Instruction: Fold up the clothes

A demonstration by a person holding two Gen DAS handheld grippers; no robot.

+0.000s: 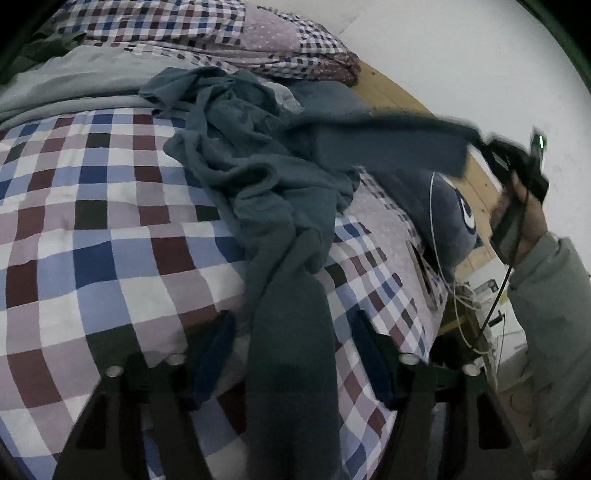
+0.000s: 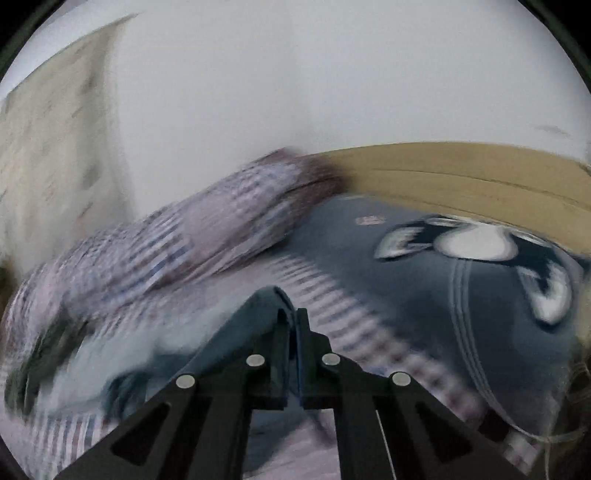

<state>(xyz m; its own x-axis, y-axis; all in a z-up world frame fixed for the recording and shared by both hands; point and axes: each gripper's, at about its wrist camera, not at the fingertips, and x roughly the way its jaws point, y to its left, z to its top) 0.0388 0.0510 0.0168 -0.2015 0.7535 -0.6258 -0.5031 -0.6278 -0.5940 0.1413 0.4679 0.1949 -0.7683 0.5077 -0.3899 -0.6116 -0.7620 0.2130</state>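
Observation:
A crumpled teal garment (image 1: 251, 155) lies across the checkered bedsheet (image 1: 92, 221). One long part of it runs down between the fingers of my left gripper (image 1: 293, 317), which stand wide apart and open; neither pad touches the cloth. The garment's other end is stretched up and to the right, blurred, to my right gripper (image 1: 487, 146), held by a person's hand (image 1: 524, 210). In the right wrist view the right gripper (image 2: 291, 314) is shut on a fold of the teal garment (image 2: 258, 314), above the bed.
A grey garment (image 1: 74, 85) and a checkered pillow (image 1: 221, 29) lie at the head of the bed. A dark blue plush toy (image 1: 450, 214) (image 2: 480, 295) rests by the wooden bed frame (image 1: 391, 92) (image 2: 443, 173). Cables (image 1: 465, 295) hang at the right edge, near a grey sleeve (image 1: 554, 302).

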